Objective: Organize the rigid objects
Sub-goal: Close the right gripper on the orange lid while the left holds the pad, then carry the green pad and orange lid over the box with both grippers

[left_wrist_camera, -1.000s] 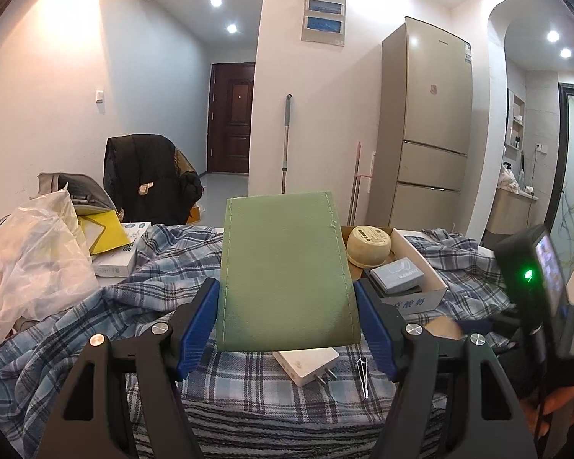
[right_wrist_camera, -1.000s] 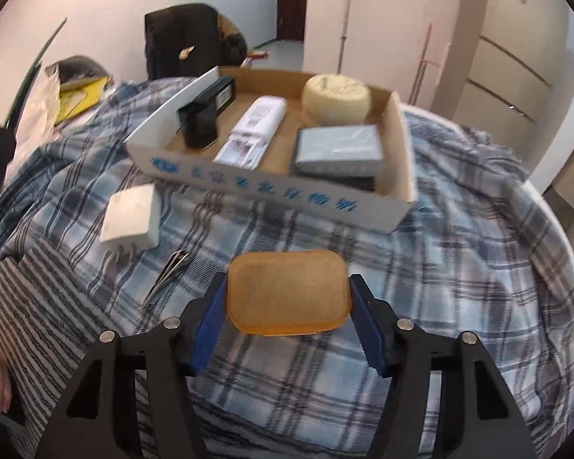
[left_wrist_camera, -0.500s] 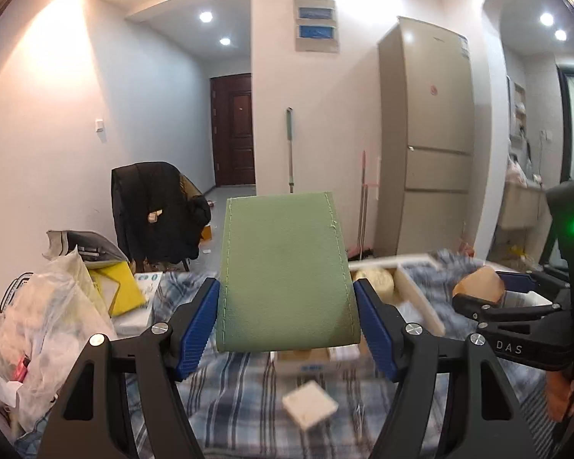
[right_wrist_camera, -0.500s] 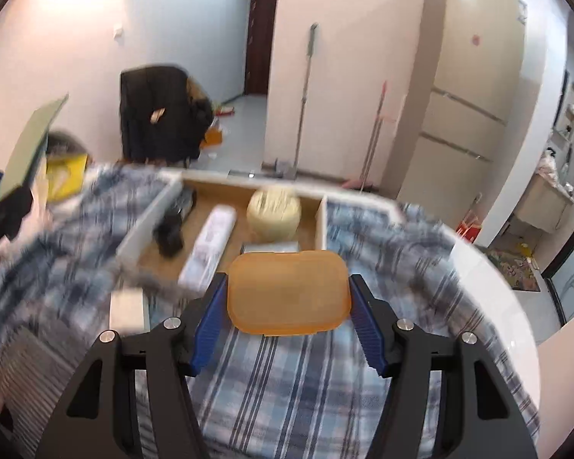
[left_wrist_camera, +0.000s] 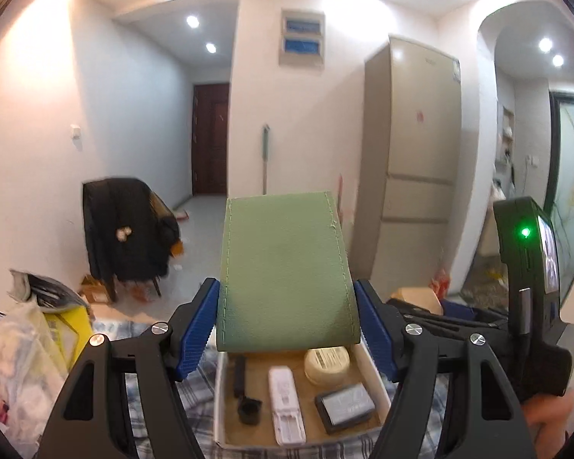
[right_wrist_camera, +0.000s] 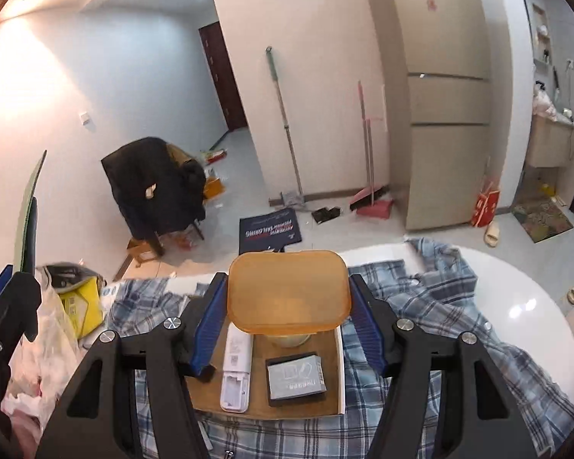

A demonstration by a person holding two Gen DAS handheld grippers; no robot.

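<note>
Green stitched pad (left_wrist_camera: 287,271) sits clamped in the left claw (left_wrist_camera: 287,321), amber lid (right_wrist_camera: 289,290) in the right claw (right_wrist_camera: 289,317); both have risen since a second ago, so the cardboard tray (left_wrist_camera: 377,376) now lies below them on the plaid-covered bench (right_wrist_camera: 432,306); inside it are a white remote (left_wrist_camera: 285,405), a round tin (left_wrist_camera: 327,359), a grey box (left_wrist_camera: 344,405) and a black item (left_wrist_camera: 245,386); the tin's label is unreadable; a floor mat (right_wrist_camera: 269,231) shows upside-down lettering; the lid hides the tin in the right view.
</note>
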